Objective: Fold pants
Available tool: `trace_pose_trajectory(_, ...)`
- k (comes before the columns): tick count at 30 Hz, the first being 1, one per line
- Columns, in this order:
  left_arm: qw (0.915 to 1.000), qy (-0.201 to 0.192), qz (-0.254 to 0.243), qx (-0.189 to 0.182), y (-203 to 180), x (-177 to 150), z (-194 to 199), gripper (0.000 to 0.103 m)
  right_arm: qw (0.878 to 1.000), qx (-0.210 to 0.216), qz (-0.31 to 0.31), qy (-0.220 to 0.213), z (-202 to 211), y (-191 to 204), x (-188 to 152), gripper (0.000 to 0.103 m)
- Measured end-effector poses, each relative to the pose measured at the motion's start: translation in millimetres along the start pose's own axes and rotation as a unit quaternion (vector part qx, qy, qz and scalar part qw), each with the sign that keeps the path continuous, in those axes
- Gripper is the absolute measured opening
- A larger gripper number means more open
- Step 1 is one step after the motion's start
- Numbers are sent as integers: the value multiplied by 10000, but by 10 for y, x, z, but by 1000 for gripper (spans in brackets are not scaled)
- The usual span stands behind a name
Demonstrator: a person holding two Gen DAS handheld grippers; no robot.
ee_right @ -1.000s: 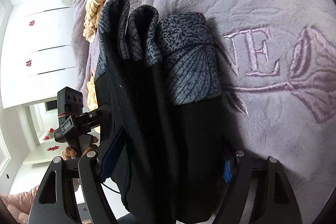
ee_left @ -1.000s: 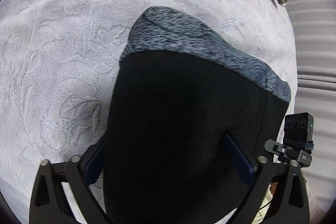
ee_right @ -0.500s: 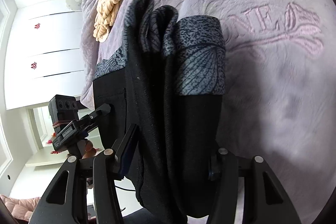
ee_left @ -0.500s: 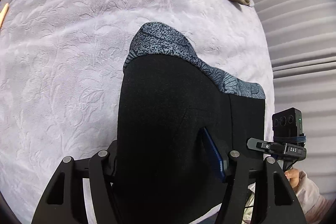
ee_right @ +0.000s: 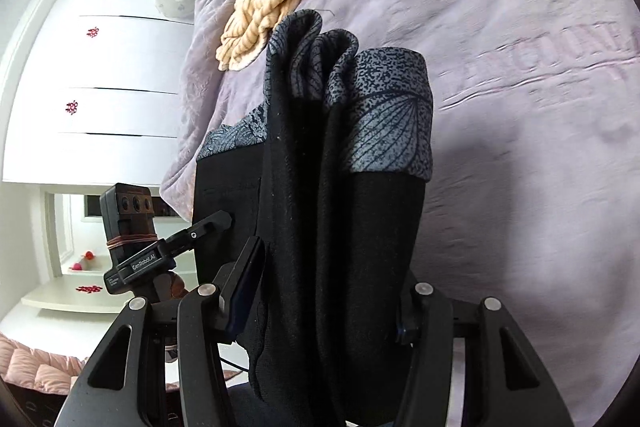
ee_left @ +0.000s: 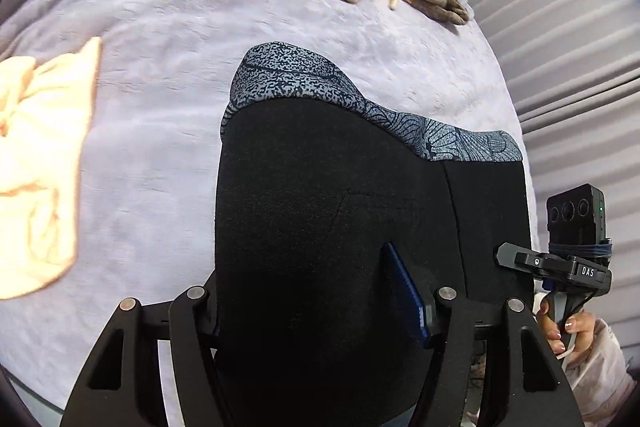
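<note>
Above the lilac bedspread (ee_left: pixel 152 131), left gripper (ee_left: pixel 320 291) and right gripper (ee_right: pixel 324 287) are each pinching the bunched black pants (ee_left: pixel 320 227), whose loose layers are risking slipping and unfolding.

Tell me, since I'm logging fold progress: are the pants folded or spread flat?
Folded. The pants hang bunched in several stacked layers, patterned cuffs together, gripped by the right tool above the bedspread.

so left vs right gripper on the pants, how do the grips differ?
The left gripper holds a broad, smooth black panel of the pants; the right gripper clamps bunched, pleated layers. The patterned grey cuff arches over the left grip, and stands in upright folds at the right. Both are shut on the pants above the purple blanket.
</note>
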State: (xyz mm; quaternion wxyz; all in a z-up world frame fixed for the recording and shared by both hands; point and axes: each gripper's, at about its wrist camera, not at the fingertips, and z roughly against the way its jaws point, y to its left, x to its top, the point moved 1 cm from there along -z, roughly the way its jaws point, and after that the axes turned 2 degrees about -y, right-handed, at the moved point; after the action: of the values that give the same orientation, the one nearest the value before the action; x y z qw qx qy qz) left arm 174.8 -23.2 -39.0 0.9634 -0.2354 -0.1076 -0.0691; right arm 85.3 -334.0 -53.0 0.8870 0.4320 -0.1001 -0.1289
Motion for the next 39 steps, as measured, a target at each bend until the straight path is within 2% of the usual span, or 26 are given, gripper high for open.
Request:
trace_pose_trajectory(5,9995,64,163,259,534,-39,-99,66,9998,-176,66,25,-552,269,-138,57)
trace_pose_trajectory(9,9952,385,358,821,820,-160,-406,68,9974,-675,153,195,-965,279,-162,57)
trace_pose_trajectory(11,9930,558,569,869,922,-250,-454,68,9921,-1154,-54,480,-1177,145,-193,62)
trace_pose_trajectory(13,9938,375,487,932,910,-295,-307,68,9797,-1794,-255,857,-1244,24,-270,72)
trace_pose_trajectory(14,9932,306,377,1059,888,-299,-249,68,9778,-1863,-274,920,-1233,30,-285,72)
trace_pose_trajectory(16,9907,80,139,1353,880,-307,-63,68,9760,-2004,-117,842,-1084,139,-308,72)
trace_pose_trajectory(18,9902,-79,208,1381,918,-261,34,68,9688,-2372,111,706,-877,265,-316,72)
trace_pose_trajectory(19,9897,-124,285,1394,951,-223,59,68,9685,-2414,194,584,-801,318,-287,70)
trace_pose_trajectory(22,9867,-235,513,1523,1018,-97,5,68,9754,-2180,304,156,-590,390,-118,61)
trace_pose_trajectory(24,9855,-242,601,1568,1087,-38,-65,68,9780,-2072,223,120,-599,321,-23,60)
trace_pose_trajectory(25,9852,-212,616,1584,1060,2,-145,68,9801,-1973,177,163,-686,274,41,55)
trace_pose_trajectory(26,9847,-146,592,1634,1023,-55,-207,69,9816,-1891,128,240,-801,218,88,49)
trace_pose_trajectory(28,9849,-120,467,1661,1013,-191,-184,71,9756,-2166,91,360,-975,168,114,14)
trace_pose_trajectory(29,9854,-99,387,1654,979,-262,-182,76,9729,-2274,195,378,-1037,226,107,10)
trace_pose_trajectory(31,9858,70,269,1656,924,-413,-256,77,9675,-2443,462,448,-1021,290,30,4)
trace_pose_trajectory(32,9862,140,240,1631,912,-456,-277,77,9612,-2641,558,573,-1026,283,-24,1)
trace_pose_trajectory(34,9862,192,169,1635,849,-562,-297,77,9472,-3035,645,810,-1090,156,-138,0)
trace_pose_trajectory(35,9850,195,110,1713,810,-570,-267,77,9467,-3059,531,859,-1104,79,-194,0)
trace_pose_trajectory(39,9834,-83,14,1814,722,-444,-26,77,9702,-2382,-94,422,-892,47,-261,2)
